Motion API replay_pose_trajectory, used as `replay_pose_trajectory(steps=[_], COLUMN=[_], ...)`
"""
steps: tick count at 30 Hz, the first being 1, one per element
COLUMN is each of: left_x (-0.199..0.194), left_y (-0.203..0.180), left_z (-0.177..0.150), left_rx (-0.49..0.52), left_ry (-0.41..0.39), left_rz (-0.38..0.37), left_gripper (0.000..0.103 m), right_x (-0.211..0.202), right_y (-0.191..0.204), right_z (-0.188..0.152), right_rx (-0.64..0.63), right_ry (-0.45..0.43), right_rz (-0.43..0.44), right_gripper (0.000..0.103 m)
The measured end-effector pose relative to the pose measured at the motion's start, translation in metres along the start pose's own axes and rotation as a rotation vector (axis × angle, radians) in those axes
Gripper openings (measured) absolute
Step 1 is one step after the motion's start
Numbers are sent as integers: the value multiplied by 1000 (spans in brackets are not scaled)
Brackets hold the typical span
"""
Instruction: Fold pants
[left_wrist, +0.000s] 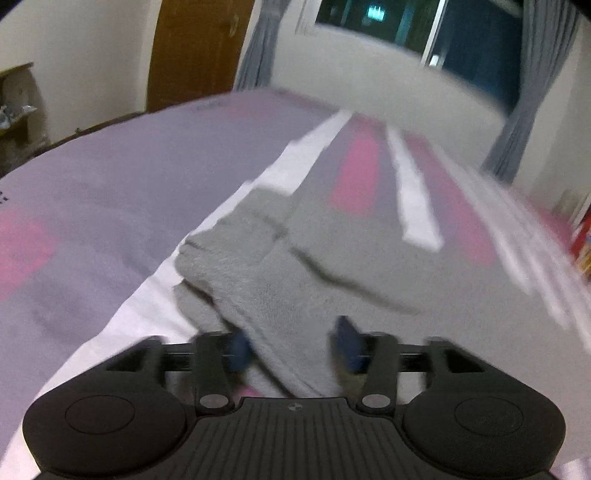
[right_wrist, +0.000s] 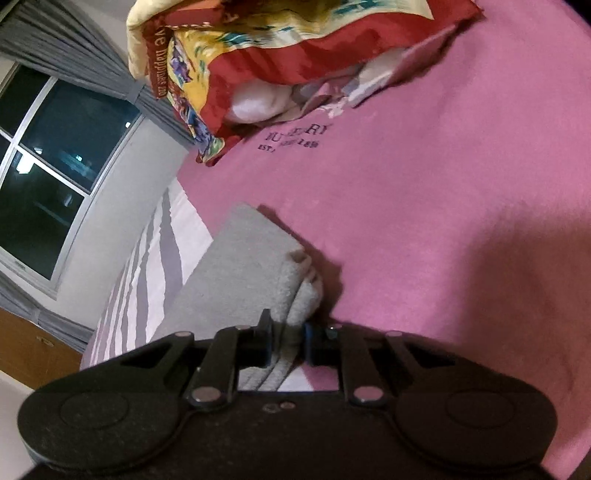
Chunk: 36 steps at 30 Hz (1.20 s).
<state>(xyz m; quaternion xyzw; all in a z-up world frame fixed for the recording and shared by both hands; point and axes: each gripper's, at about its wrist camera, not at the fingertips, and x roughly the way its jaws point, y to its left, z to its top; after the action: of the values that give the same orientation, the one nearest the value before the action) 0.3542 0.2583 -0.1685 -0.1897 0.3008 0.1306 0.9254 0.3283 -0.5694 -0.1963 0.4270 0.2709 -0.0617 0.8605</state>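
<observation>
The grey pants (left_wrist: 295, 258) are lying rumpled on the bed (left_wrist: 110, 184), which has a purple, pink and white cover. The left claw (left_wrist: 291, 345) has its jaws spread wide, with pants fabric between them. Pretty blurry shot, with a brown door (left_wrist: 195, 51) beyond the pants.

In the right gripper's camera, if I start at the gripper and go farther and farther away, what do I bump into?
right gripper → gray pants pinched between its fingers → pink sheet with dark printed letters → red and yellow blanket
</observation>
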Motion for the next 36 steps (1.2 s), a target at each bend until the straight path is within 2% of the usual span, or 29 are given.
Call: replay_pose_trajectory(steps=[2, 6, 8, 10, 11, 13, 14, 16, 17, 20, 22, 23, 27, 30, 33, 36], left_x=[-9, -12, -21, -24, -19, -5, 2, 23, 28, 35, 32, 25, -11, -30, -48, -65], left_y=[3, 15, 26, 34, 36, 34, 33, 31, 30, 29, 31, 32, 49, 70, 93, 114], left_z=[-3, -12, -18, -24, -26, -26, -27, -27, -26, -21, -19, -17, -27, -33, -43, -53], left_rx=[-20, -75, -136, -183, -171, -102, -83, -39, -17, -16, -35, -48, -101, -125, -152, -167], left_ry=[-47, -55, -79, -93, -79, -12, 18, 115, 125, 143, 136, 126, 49, 31, 26, 15], left_rz=[-31, -17, -56, -62, -39, 58, 68, 79, 77, 71, 62, 56, -4, -8, -18, -30], left_gripper=[82, 82, 82, 82, 82, 82, 82, 89, 93, 95, 95, 95, 95, 95, 95, 95], right_x=[0, 1, 1, 2, 2, 3, 4, 5, 6, 11, 15, 16, 9, 16, 33, 55], right_y=[-2, -7, -5, -5, -6, -8, -8, -7, -5, 3, 10, 15, 77, 143, 208, 270], right_z=[2, 3, 4, 4, 3, 3, 3, 3, 4, 7, 11, 13, 12, -1, -27, -71], right_rx=[6, 33, 37, 42, 50, 69, 78, 86, 81, 70, 73, 74, -121, -279, -406, -521], right_ry=[16, 36, 36, 32, 28, 21, 16, 10, 7, 11, 21, 20, -30, -31, -4, 56], right_rz=[7, 29, 32, 35, 40, 44, 46, 47, 43, 3, -53, -66, -76, -34, 31, 112], right_gripper=[15, 17, 20, 22, 22, 22, 23, 28, 30, 30, 18, 17, 17, 17, 17, 17])
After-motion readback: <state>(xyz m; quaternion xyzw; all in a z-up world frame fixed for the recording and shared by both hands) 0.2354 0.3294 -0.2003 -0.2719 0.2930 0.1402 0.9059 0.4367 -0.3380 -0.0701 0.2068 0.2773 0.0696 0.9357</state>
